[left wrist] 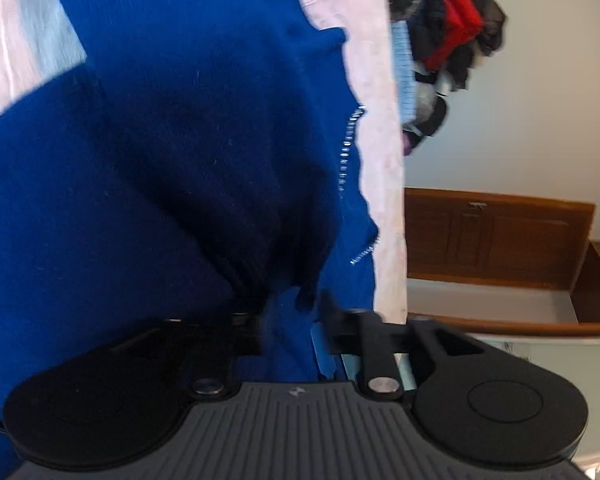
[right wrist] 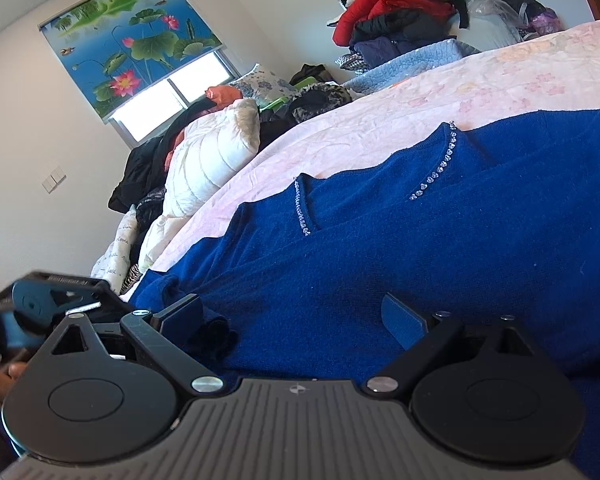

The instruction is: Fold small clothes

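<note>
On pink bedsheet point(right wrist: 380, 136), left gripper point(left wrist: 288, 332) pinches blue sweater point(right wrist: 380, 260).

- Sweater point(right wrist: 380, 248): deep royal blue, plain knit, with a line of small silvery beads along the neckline; darker navy in its shadowed folds in the left wrist view.
- Sheet point(right wrist: 380, 128): pale pink with faint pink flower prints.
- Blind point(right wrist: 132, 40): bright blue with green lotus leaves, pink lotus flowers and small ducks.
- Quilted coat point(right wrist: 208, 164): cream white.
- Clothes pile point(right wrist: 400, 12): red, black, dark purple and grey pieces, with a light blue knit at its foot.
- Cabinet point(left wrist: 496, 236): reddish-brown wood.
- Walls point(right wrist: 28, 120): white.
- Right gripper point(right wrist: 294, 318): black arms, grey ribbed body, blue pads.
- Left gripper point(left wrist: 288, 336): black and grey, light blue pad.
</note>
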The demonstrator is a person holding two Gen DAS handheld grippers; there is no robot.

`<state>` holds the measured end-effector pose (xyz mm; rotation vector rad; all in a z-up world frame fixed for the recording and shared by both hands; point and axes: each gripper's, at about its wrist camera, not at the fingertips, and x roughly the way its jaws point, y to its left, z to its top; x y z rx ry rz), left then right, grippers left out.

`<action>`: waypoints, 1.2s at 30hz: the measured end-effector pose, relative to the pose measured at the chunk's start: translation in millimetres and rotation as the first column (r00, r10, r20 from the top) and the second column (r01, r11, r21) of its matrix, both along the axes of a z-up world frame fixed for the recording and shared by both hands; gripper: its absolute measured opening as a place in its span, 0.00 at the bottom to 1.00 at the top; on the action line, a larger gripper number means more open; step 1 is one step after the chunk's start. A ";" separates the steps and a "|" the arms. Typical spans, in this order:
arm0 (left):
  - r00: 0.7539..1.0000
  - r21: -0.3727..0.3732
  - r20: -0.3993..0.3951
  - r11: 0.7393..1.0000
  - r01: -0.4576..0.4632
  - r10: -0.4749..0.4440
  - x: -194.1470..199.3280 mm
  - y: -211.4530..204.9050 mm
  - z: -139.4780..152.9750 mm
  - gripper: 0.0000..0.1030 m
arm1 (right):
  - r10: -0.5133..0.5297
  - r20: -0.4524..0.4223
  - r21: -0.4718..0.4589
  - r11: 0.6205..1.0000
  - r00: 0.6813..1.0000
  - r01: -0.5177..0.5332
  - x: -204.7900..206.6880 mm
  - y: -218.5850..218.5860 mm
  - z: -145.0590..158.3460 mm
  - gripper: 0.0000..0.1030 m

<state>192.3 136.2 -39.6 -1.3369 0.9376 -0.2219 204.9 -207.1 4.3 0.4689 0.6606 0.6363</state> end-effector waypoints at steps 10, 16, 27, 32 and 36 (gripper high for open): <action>0.988 0.094 0.126 0.990 -0.105 0.092 -48.2 32.0 17.8 0.91 | -0.004 -0.208 0.083 0.996 0.978 0.022 18.0 7.0 20.1 0.93; 0.983 0.110 0.135 0.984 -0.137 0.122 -54.9 40.3 24.2 0.91 | 0.137 -0.443 0.285 0.958 0.886 -0.006 51.6 41.4 24.7 0.92; 0.977 0.179 0.160 0.969 -0.168 0.140 -75.2 63.2 29.6 0.91 | 0.175 -0.445 0.051 0.984 0.879 -0.170 64.0 103.3 22.1 0.10; 0.936 0.150 0.180 0.932 -0.331 0.304 -72.8 98.6 35.6 0.91 | 0.188 -0.404 0.173 0.977 0.895 -0.127 71.5 83.8 33.1 0.09; 0.872 0.051 0.136 0.876 -0.480 0.470 -71.9 124.1 24.7 0.91 | 0.228 -0.362 0.303 0.946 0.904 -0.117 80.2 74.6 61.4 0.09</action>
